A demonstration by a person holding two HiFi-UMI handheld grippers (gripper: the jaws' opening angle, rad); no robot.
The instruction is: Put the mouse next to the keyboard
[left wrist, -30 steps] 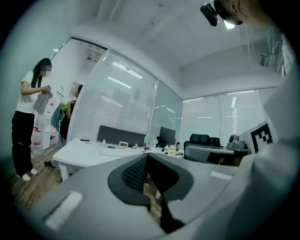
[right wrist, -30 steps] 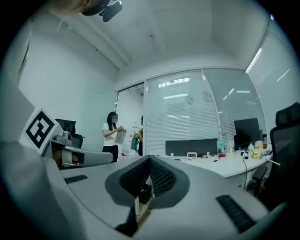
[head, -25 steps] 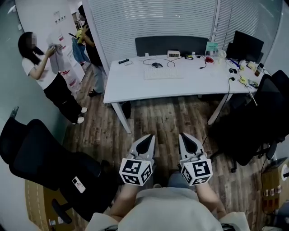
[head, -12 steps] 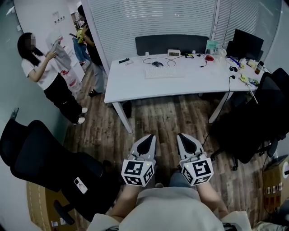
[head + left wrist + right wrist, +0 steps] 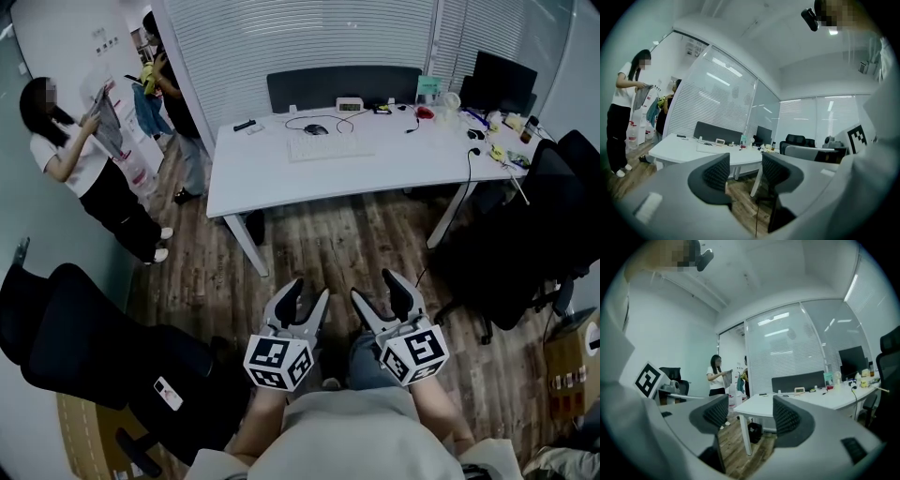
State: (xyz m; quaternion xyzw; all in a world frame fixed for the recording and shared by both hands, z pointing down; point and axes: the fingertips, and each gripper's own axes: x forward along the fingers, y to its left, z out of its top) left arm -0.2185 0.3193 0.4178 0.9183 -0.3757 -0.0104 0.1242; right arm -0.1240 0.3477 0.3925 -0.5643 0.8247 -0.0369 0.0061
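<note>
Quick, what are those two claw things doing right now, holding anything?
Left gripper: open, fingers just spread apart, nothing between them.
Right gripper: open, fingers just spread apart, nothing between them.

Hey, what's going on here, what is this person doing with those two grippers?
A person stands back from the white desk, holding the left gripper and right gripper out in front. Both pairs of jaws have just been opening, with nothing between them. The mouse lies just beyond the keyboard on the desk, untouched and apparently well out of reach.
</note>
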